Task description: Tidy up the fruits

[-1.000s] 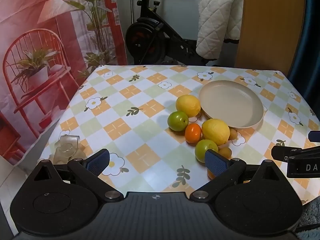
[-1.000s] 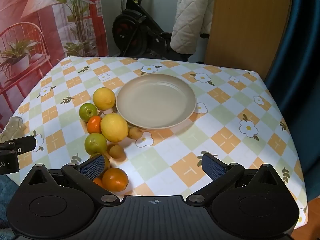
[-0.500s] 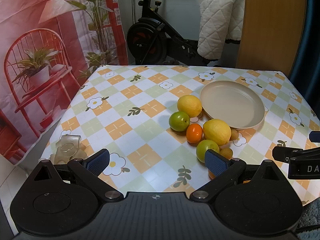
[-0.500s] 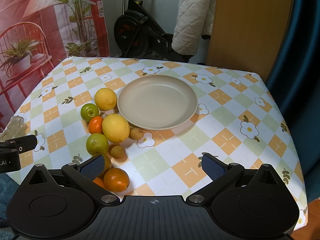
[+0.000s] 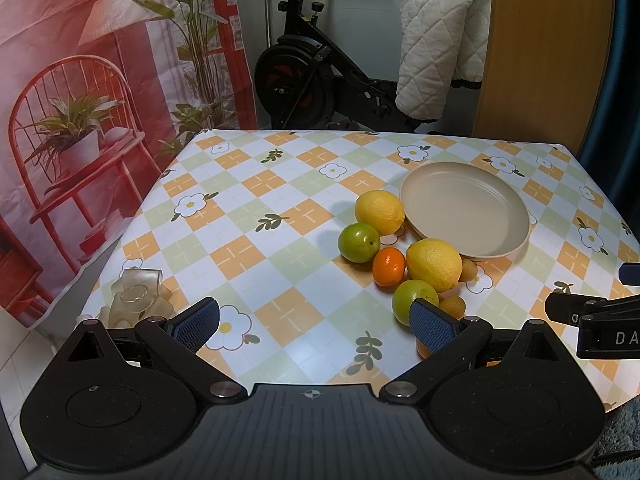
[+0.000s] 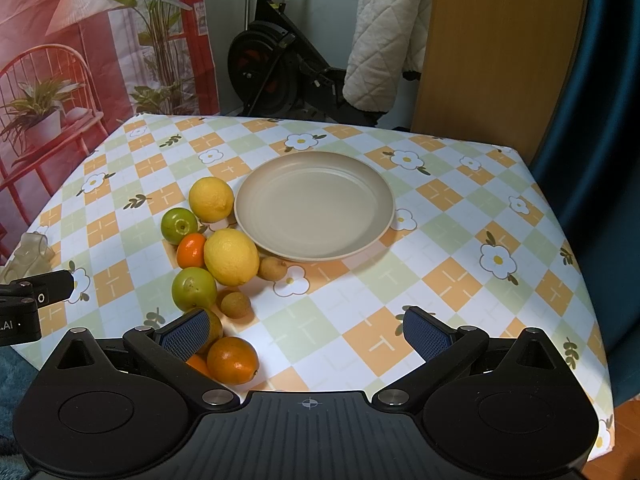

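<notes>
Holding nothing, the right tongs (image 6: 307, 330) sit wide apart at the near edge of the worktop (image 6: 440, 216), and the left tongs (image 5: 315, 322) are spread wide and bare too.

Nearest the right tongs, at about 8 o'clock from the middle of their view, lies an orange (image 6: 232, 360). A second orange fruit (image 6: 199, 363) peeks out just behind the left blue pad. A little farther are a small brown fruit (image 6: 235, 305) and a green fruit (image 6: 194, 289). Next come a big lemon (image 6: 231, 257), touching a small orange fruit (image 6: 191, 250) at its 9 o'clock, and another small brown fruit (image 6: 272, 268) at its 3 o'clock. Beyond them sit a second green fruit (image 6: 179, 225) and a second lemon (image 6: 211, 199).

The plate (image 6: 315, 204) lies past the fruit near the middle of the worktop, with nothing in it. All the fruit is on the cloth at the plate's 7 to 9 o'clock side. Both lemons are right up against its rim.

A clear plastic piece (image 5: 136, 294) sits at the worktop's left corner. Far behind stands an exercise bike (image 5: 316, 76).
</notes>
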Tool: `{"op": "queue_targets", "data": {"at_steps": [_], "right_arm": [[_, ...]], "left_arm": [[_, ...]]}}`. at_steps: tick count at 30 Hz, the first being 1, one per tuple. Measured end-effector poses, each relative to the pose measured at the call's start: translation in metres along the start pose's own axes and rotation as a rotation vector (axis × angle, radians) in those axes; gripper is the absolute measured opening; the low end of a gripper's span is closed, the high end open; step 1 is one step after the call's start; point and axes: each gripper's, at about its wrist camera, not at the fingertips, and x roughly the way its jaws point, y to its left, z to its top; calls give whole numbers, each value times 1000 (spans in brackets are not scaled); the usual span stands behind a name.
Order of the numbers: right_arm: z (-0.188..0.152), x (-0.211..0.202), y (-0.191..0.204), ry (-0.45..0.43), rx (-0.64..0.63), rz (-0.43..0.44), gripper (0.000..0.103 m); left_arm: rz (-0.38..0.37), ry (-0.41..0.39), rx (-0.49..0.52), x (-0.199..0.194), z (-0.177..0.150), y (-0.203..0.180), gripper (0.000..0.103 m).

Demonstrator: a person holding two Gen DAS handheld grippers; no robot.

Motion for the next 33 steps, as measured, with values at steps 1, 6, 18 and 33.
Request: {"op": "queue_targets", "data": {"at_steps": [1, 6, 18, 33], "right_arm": [[0, 0, 0, 0, 0, 0, 102], [0, -1, 1, -1, -1, 0, 102], [0, -1, -1, -1, 1, -3, 102], [2, -2, -2, -3, 0, -2, 102]], "left_arm": [[0, 0, 0, 0, 0, 0, 102], [0, -1, 0, 0, 0, 0, 102], [-1, 0, 0, 0, 0, 0, 102], [-2, -1, 0, 0, 0, 1, 102]]}}
